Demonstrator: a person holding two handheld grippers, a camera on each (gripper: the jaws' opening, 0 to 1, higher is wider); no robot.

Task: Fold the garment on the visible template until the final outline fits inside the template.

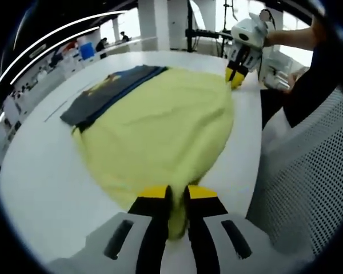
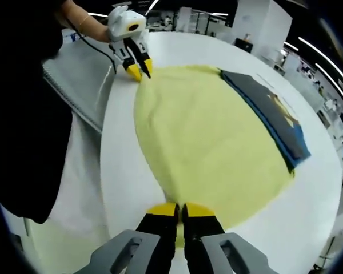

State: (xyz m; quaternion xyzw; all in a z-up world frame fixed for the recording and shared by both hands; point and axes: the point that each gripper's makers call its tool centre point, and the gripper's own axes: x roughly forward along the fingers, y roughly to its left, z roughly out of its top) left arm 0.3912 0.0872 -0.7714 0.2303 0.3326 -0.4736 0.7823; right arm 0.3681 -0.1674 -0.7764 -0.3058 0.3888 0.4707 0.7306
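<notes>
A pale yellow garment [image 1: 160, 125] lies spread on the white table [image 1: 40, 177], its far side overlapping a dark grey and blue folded piece [image 1: 111, 88]. My left gripper [image 1: 178, 194] is shut on the garment's near edge. The right gripper [image 1: 235, 76] pinches the opposite corner, held by a person's hand. In the right gripper view the yellow garment [image 2: 211, 142] stretches away from my right gripper [image 2: 180, 212], shut on its edge, toward the left gripper [image 2: 141, 71] at the far corner. The dark piece [image 2: 274, 120] lies along the right side.
A grey mesh chair [image 1: 308, 171] stands beside the table's right edge, and a person in dark clothes [image 2: 28, 114] is close to the table. Shelves and equipment line the room behind the table [image 2: 308, 194].
</notes>
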